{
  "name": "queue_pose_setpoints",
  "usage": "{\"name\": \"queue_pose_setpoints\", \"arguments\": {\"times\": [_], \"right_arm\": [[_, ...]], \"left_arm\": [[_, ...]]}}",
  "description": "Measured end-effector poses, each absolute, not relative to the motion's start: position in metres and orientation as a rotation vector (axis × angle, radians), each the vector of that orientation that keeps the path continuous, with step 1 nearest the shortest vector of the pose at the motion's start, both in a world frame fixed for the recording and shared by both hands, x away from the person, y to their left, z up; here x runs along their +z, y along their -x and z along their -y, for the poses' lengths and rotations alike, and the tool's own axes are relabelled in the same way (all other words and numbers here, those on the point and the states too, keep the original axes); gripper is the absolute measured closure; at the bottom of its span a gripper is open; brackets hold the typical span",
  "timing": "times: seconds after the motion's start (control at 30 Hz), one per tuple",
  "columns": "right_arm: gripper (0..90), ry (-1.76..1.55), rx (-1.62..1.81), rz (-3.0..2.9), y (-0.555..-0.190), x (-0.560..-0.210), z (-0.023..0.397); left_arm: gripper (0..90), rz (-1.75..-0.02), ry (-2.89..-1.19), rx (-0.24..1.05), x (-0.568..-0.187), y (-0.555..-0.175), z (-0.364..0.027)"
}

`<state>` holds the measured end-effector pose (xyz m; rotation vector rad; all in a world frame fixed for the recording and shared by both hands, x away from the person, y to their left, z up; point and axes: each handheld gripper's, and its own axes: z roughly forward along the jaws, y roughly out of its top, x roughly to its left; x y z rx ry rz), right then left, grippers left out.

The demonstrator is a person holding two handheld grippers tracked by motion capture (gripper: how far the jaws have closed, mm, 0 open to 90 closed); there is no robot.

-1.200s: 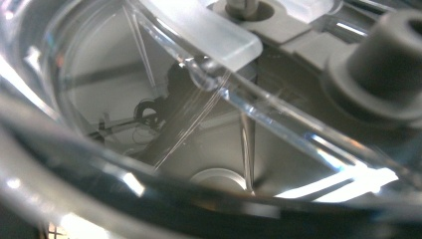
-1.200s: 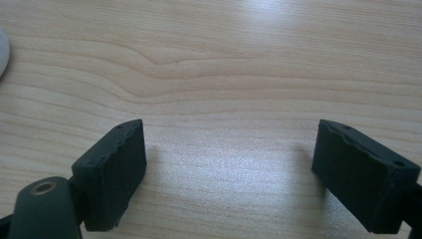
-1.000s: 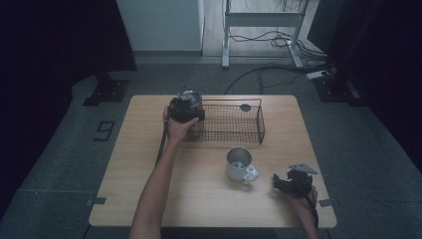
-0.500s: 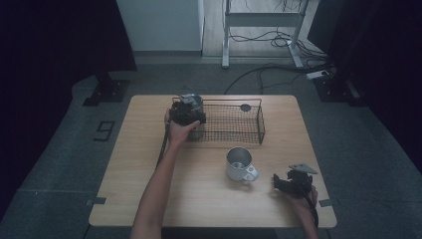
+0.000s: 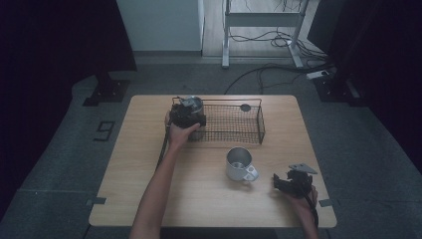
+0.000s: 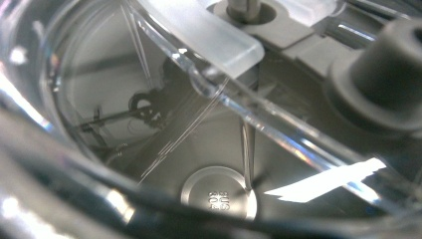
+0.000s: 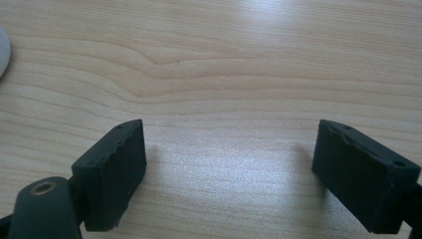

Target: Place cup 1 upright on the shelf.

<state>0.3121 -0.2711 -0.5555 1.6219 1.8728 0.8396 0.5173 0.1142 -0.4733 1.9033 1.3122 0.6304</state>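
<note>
A wire basket [image 5: 260, 125] stands at the back middle of the wooden table [image 5: 139, 164]. My left gripper [image 5: 186, 115] is at its left end, with a round steel container [image 5: 192, 104] right against it. In the left gripper view a clear lid [image 6: 209, 45] with a dark knob [image 6: 383, 94] is very close, and through it I see the container's steel bottom [image 6: 219, 191]. The jaws are hidden there. A steel mug [image 5: 239, 163] with a handle stands in front of the basket. My right gripper [image 5: 287, 183] [image 7: 229, 174] rests open at the front right, over bare wood.
A small dark round thing [image 5: 245, 107] lies at the basket's back. A person's forearm [image 5: 159, 189] reaches across the table's left half. Past the table is a dark floor with cables [image 5: 259, 74] and a desk frame [image 5: 259, 20].
The left gripper and the round container have crept slightly toward the near side at the basket's left end. The right gripper and the mug have stayed put.
</note>
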Motion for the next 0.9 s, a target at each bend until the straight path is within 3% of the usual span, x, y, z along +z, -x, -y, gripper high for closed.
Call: {"name": "queue_pose_setpoints", "arguments": {"times": [0.9], "right_arm": [[13.3, -1.622, 0.840, -1.873, -0.312, -0.556, 0.271]], "left_arm": [[0.9, -1.268, -1.872, 0.654, -0.452, -0.498, -0.122]]}}
